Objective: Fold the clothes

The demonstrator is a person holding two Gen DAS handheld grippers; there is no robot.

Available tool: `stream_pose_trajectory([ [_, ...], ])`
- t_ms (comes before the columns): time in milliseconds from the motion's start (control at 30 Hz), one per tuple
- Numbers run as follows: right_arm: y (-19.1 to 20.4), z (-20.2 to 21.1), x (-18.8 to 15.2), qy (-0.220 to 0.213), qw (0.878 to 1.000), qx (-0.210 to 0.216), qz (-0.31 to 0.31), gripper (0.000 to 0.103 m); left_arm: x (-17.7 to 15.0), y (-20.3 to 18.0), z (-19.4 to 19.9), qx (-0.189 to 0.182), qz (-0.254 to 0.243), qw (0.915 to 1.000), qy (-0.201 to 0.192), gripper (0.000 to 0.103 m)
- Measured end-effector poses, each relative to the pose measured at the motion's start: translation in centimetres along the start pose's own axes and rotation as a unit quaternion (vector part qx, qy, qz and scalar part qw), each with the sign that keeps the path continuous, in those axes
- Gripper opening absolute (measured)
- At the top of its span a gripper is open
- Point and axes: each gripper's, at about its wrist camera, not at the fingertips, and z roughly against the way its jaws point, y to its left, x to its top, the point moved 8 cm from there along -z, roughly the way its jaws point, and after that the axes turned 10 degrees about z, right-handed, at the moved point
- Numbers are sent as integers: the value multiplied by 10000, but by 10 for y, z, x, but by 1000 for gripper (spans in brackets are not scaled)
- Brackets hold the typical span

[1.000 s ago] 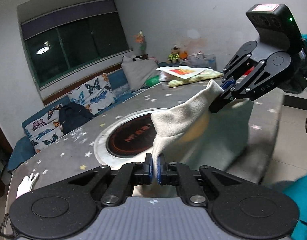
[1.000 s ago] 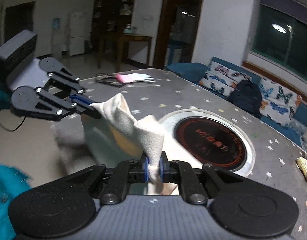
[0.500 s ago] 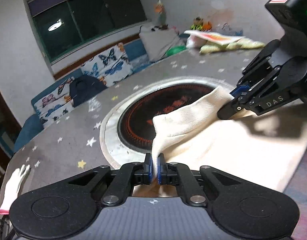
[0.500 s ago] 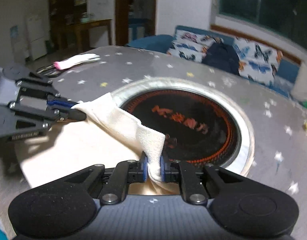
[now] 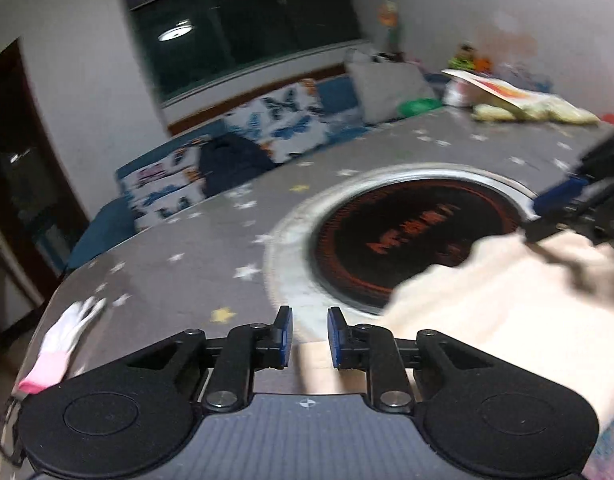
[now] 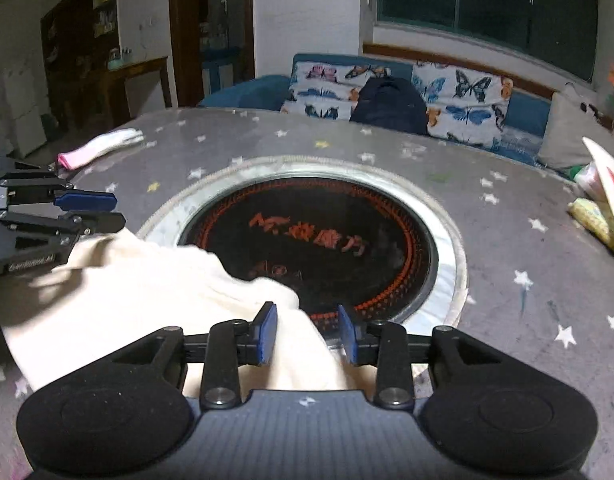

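A cream cloth (image 5: 507, 312) lies flat on the grey star-patterned table (image 5: 179, 264), its far edge over the round black hotplate (image 5: 419, 236). My left gripper (image 5: 309, 338) is open and empty at the cloth's near-left edge; it also shows in the right wrist view (image 6: 93, 210), open. My right gripper (image 6: 307, 334) is open with a fold of the cloth (image 6: 127, 280) lying loose between its pads. It shows at the right of the left wrist view (image 5: 547, 216), open above the cloth's far corner.
A white and pink glove (image 5: 63, 344) lies near the table's left edge, also in the right wrist view (image 6: 101, 146). Papers and yellow-green items (image 5: 527, 100) sit at the far right. A butterfly-print sofa (image 6: 407, 88) with a dark backpack (image 6: 389, 106) stands behind the table.
Both grippers lowered the cloth onto the table and opened, letting go of its corners. The cloth now lies flat.
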Motion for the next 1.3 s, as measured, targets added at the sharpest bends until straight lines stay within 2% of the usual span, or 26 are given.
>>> stream_pose_trajectory([
  [67,7,7,7,-131,9999,40,11,33,2,13,7,40,275,9996,-4,22],
  [200,31,11,22,-321,9984,467,-17,33,-6,23,32,-154,651,9978,29,22],
  [433,65,-19,25,-158,9969,770,-21,33,-25,20,50,-491,933,9940,281,22],
  [467,67,-24,22,-103,9970,767,-19,33,-26,20,49,-516,917,9940,309,23],
  [567,68,-28,15,-63,9971,752,-92,33,-28,17,41,-616,876,9933,424,35],
  [767,68,-13,9,-256,9970,707,-197,39,-28,6,28,-775,619,9939,476,35],
  [833,69,-8,7,-306,9966,729,-243,41,-30,5,23,-790,560,9939,530,30],
  [900,68,-5,4,-343,9963,738,-286,42,-31,5,19,-808,502,9938,572,11],
  [967,68,-3,1,-368,9957,772,-351,42,-30,5,18,-777,450,9945,546,6],
  [1200,67,-4,-14,-326,9961,767,-295,48,-8,11,25,-609,78,9980,127,5],
  [1300,69,-3,-15,-346,9963,743,-240,49,-16,6,8,-463,-264,9982,284,6],
])
